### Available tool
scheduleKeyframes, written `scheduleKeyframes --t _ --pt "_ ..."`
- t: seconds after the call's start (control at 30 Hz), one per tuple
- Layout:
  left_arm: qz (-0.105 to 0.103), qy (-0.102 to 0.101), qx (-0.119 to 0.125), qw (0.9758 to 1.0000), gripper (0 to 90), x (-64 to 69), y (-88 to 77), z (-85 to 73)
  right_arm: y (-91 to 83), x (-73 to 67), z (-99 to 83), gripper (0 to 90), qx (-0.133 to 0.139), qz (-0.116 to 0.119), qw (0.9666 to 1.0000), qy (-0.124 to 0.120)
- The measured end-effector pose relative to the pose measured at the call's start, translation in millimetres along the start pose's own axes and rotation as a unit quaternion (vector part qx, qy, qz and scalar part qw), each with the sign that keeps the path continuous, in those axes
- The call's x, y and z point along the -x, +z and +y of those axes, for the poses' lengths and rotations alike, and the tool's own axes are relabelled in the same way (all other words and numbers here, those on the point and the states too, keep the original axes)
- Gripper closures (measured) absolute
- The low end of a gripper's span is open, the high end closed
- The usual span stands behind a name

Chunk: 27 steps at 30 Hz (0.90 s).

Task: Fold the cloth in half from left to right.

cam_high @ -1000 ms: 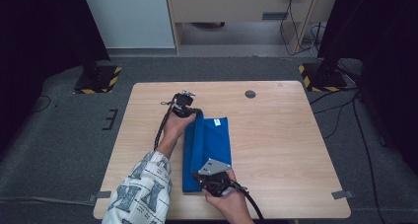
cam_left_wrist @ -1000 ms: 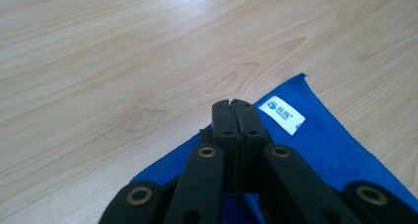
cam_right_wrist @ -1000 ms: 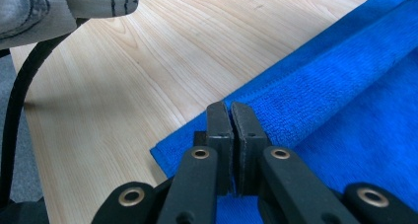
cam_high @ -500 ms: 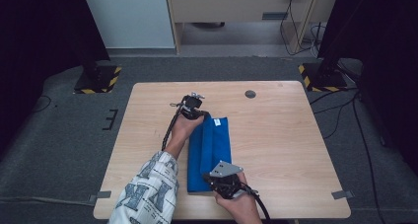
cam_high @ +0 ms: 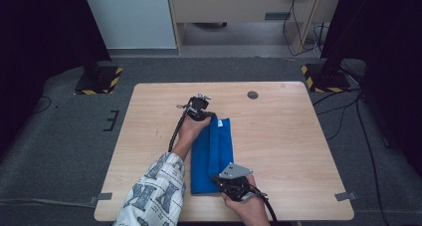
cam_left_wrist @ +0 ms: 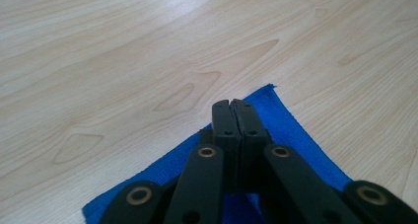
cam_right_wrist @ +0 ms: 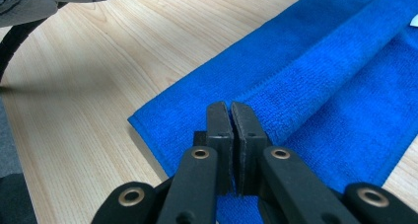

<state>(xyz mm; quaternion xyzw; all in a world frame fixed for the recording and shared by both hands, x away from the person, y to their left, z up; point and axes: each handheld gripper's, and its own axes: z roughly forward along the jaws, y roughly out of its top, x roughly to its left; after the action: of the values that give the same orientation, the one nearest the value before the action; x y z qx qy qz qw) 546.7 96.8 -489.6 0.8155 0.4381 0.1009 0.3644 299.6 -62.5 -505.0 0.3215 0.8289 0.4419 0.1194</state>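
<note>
I hold a blue towel [cam_high: 211, 156] on the wooden table [cam_high: 298, 136], one claw at each end of its raised middle fold. My left claw [cam_left_wrist: 230, 105] is pinched tight at the far corner. My right claw [cam_right_wrist: 226, 110] is closed at the near end, seemingly on the fold's edge, though I cannot see cloth between the jaws.

The towel looks soft, light and floppy, so I judge it will sag wherever I don't support it; hemmed corners and edges are the surest places to take it.

The high view shows the whole cloth lying lengthwise away from me. The right gripper view shows the terry weave and stitched hem.
</note>
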Motion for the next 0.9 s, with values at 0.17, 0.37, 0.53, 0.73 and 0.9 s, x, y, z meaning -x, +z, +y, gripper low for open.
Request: scheduleKeyframes --t 0.17,0.37,0.53,0.73,0.9 --pt "0.002 -0.002 -0.002 1.0000 89.1 0.1 3.1 -0.4 -0.1 1.4 -1.5 87.8 -0.002 0.000 1.0000 0.001" --pt "0.006 -0.001 0.003 1.0000 89.1 1.0 3.1 1.1 -3.9 6.5 -3.4 87.7 -0.003 -0.009 0.9999 0.003" --pt "0.003 -0.001 0.001 1.0000 89.0 3.8 7.5 1.3 -4.6 9.7 -9.1 87.7 -0.008 -0.012 0.9999 0.009" --pt "-0.004 -0.003 -0.002 1.0000 88.9 7.8 13.8 0.5 -8.4 12.3 -9.4 87.3 -0.008 -0.010 0.9998 0.017" --pt "-0.008 -0.008 0.002 0.9999 86.9 9.3 16.2 0.7 -7.4 14.3 -11.5 83.2 -0.013 -0.005 0.9997 0.020"
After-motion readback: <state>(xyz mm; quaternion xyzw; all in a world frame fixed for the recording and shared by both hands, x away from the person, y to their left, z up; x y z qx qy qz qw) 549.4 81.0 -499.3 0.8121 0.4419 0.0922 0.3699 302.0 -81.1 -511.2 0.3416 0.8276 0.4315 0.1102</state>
